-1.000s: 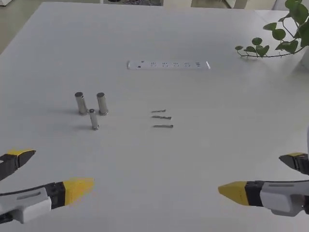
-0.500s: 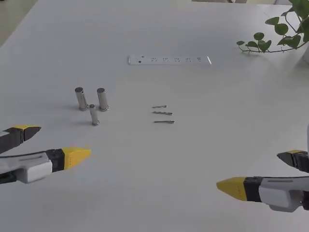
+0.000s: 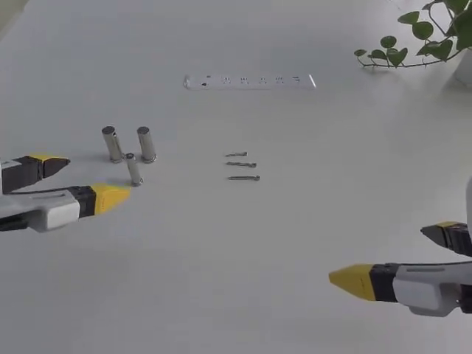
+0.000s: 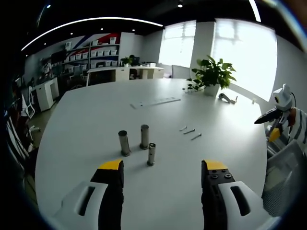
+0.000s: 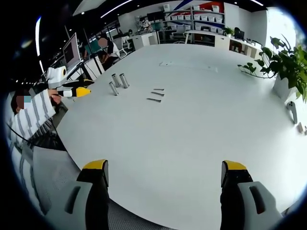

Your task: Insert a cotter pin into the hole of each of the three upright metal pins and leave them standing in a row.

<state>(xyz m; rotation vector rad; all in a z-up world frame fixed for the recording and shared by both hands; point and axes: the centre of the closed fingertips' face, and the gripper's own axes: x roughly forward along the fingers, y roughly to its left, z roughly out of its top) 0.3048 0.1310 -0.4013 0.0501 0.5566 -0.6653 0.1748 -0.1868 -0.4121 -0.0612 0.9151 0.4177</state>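
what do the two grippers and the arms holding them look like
The left tongs and right tongs match: each has a chunky white body with a black section ahead of it, and two jaws that taper to pointed yellow tips. In the right gripper view, the arm holding the left tongs wears a sleeve with dark and white stripes.

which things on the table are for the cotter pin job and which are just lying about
For the job: three upright metal pins, three cotter pins, left gripper and right gripper, both with jaws open.
Lying about: white power strip, potted plant.
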